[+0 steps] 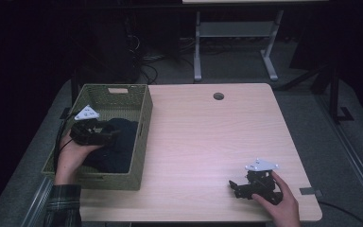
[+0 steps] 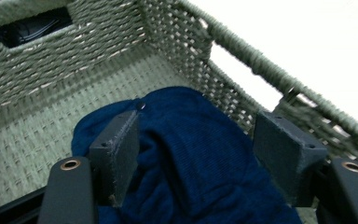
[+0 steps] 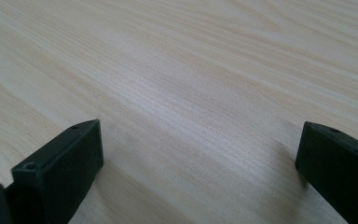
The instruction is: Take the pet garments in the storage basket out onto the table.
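Observation:
A dark blue cloth [image 1: 118, 142] lies bunched inside a green woven basket [image 1: 141, 142] at the table's left side. My left gripper [image 1: 108, 136] hangs inside the basket just over the cloth. In the left gripper view the blue cloth [image 2: 191, 154] bulges up between the open jaws of my left gripper [image 2: 200, 149], and I cannot tell whether they touch it. My right gripper [image 1: 234, 185] rests low over the bare wooden table [image 1: 208, 137] near its front right corner. Its jaws stand wide open over plain wood, and my right gripper [image 3: 196, 154] holds nothing.
The basket wall [image 2: 242, 60] rises close on the right of the left gripper, with a handle slot [image 2: 242, 74] in it. A round cable hole [image 1: 218, 96] sits near the table's far edge. A desk frame [image 1: 236, 42] stands on the floor beyond.

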Available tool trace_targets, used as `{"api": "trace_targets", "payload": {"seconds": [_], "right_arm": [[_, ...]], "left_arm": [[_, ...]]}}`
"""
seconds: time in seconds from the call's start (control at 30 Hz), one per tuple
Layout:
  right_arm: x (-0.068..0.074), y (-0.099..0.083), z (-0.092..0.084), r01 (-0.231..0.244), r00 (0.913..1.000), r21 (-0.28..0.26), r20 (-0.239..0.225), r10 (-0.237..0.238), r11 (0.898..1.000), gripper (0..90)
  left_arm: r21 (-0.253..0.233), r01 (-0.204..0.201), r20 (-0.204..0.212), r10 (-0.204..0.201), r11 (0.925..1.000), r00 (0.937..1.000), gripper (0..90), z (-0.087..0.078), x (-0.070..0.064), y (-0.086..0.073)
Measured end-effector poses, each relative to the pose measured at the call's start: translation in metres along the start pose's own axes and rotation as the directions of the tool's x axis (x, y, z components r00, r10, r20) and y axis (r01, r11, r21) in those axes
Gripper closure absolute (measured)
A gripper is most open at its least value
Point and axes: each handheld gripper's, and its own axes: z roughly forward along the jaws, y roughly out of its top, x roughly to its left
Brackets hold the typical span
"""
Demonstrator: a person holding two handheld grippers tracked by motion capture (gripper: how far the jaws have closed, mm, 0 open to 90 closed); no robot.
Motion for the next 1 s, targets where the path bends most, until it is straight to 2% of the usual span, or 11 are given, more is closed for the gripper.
{"api": "trace_targets", "payload": {"seconds": [0.33, 0.6, 0.9, 1.0], "right_arm": [[0.000, 0.000, 0.000, -0.001, 1.0000, 0.001, 0.000, 0.001, 1.000, 0.4], [0.000, 0.000, 0.000, 0.000, 1.0000, 0.000, 0.000, 0.000, 1.000, 0.4], [0.000, 0.000, 0.000, -0.001, 1.0000, 0.000, 0.000, 0.001, 1.000, 0.4], [0.000, 0.000, 0.000, -0.001, 1.0000, 0.000, 0.000, 0.001, 1.000, 0.4]], "left_arm": [[0.040, 0.006, -0.020, -0.005, 0.9992, 0.9998, 32.6, 0.002, 0.011, -0.011], [0.094, 0.004, -0.027, -0.002, 0.9956, 0.9996, 33.5, 0.007, 0.017, -0.018], [0.159, 0.000, -0.035, 0.006, 0.9872, 0.9994, 33.5, 0.017, 0.019, -0.025], [0.199, -0.005, -0.038, 0.012, 0.9799, 0.9992, 33.4, 0.021, 0.018, -0.026]]}}
